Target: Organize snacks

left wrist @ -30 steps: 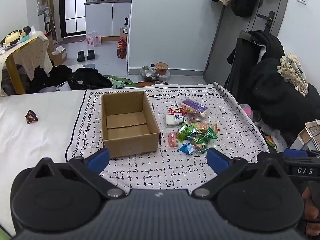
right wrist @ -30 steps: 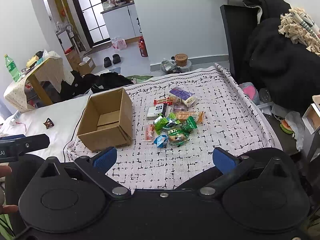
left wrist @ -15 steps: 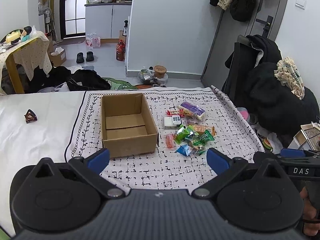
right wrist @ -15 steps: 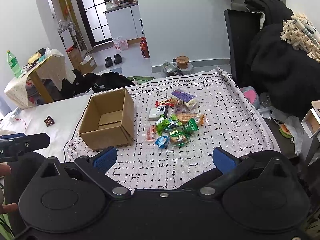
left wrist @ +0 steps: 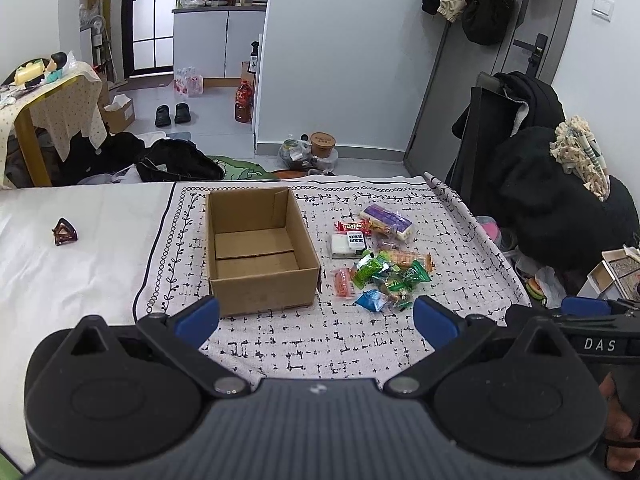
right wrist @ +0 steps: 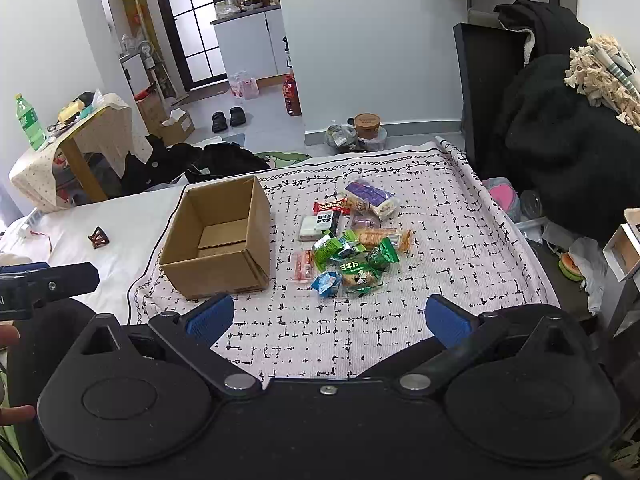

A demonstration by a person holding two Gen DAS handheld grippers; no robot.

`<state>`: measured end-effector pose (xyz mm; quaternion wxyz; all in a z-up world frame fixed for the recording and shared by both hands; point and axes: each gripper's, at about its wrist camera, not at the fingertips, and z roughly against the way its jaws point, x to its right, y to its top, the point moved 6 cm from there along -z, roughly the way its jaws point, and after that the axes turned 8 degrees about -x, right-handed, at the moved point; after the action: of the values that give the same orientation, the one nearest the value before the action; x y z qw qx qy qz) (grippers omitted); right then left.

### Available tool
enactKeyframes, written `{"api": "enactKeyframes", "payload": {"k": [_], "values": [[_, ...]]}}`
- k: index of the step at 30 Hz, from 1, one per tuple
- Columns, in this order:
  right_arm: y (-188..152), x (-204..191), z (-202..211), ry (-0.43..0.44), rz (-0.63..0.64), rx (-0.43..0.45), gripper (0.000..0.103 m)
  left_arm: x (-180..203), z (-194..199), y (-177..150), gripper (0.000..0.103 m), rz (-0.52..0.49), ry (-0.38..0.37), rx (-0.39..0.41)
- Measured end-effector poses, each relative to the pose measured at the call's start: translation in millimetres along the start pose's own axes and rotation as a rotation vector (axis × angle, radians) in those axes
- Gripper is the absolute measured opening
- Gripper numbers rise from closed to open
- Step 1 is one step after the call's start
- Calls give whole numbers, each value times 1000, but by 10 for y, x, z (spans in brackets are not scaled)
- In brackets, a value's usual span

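Observation:
An open, empty cardboard box stands on a black-and-white patterned cloth; it also shows in the right wrist view. A pile of wrapped snacks lies just right of the box, also in the right wrist view: green packets, a blue packet, an orange bar, a purple pack, a white pack. My left gripper is open and empty, well short of the box. My right gripper is open and empty, in front of the pile.
A small dark red object lies on the white sheet to the left. Black clothes on a chair stand to the right of the cloth's edge. Boxes and clutter sit at the right. The floor beyond holds bags and a bottle.
Both cameras have drawn back and risen a little, so box and snacks sit lower and slightly smaller in view. Both grippers stay open. Nothing on the cloth has moved.

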<state>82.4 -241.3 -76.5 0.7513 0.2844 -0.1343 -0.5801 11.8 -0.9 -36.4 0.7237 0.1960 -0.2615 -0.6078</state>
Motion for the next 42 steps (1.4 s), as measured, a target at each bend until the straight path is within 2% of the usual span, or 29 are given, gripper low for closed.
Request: {"api": "enactKeyframes", "payload": {"k": [28,42], "values": [[-19,1,-17,-16,7,0,103,6,39,1,103,1,-17,9],[36,205,-276,-29,-32,-25,103,105,-232,83,103,5,-29,-23]]}}
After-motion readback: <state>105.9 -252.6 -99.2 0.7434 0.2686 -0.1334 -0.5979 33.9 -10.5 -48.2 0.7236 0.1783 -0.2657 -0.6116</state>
